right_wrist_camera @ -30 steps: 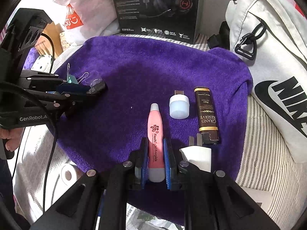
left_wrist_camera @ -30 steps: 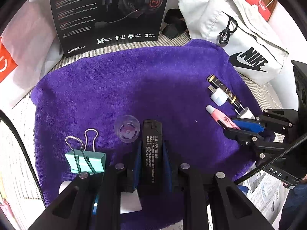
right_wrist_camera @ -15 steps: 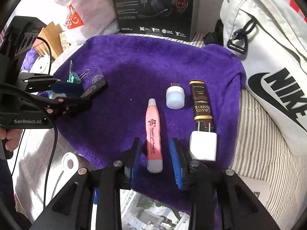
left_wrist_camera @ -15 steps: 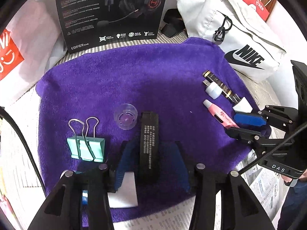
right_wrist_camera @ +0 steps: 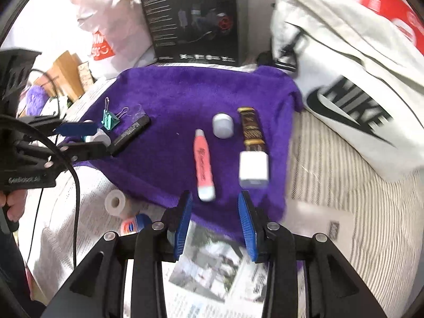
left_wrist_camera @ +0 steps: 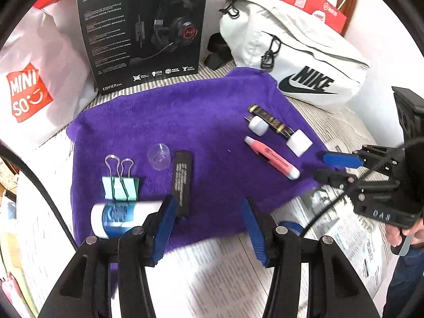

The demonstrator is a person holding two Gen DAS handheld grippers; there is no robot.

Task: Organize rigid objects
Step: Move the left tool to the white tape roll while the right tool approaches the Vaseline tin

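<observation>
White bag [left_wrist_camera: 296,53]: "NIKE". Black headset box [left_wrist_camera: 143,31]: "EDIFIER". White plastic bag [left_wrist_camera: 34,90]: "MINISO". Right gripper [left_wrist_camera: 335,167] housing: "DAS". Left gripper [right_wrist_camera: 79,139] housing: "GenRobot.AI", blurred.

A towel [left_wrist_camera: 185,111] lies spread over newspaper [left_wrist_camera: 217,273] and a striped sheet [right_wrist_camera: 344,198]. On its left part, in the left wrist view, a binder clip [left_wrist_camera: 120,186] lies left of a small cup [left_wrist_camera: 159,156], with a flat stick [left_wrist_camera: 181,177] to the right of both and a roll [left_wrist_camera: 119,218] nearer the camera, just before the clip. On the right part lie a pen [left_wrist_camera: 273,157], a cap [left_wrist_camera: 258,126], a bar [left_wrist_camera: 270,120] and a charger block [left_wrist_camera: 299,141] (touching the bar's near end). Behind the towel stand a headset box [left_wrist_camera: 143,29] and a bag [left_wrist_camera: 296,58].
</observation>
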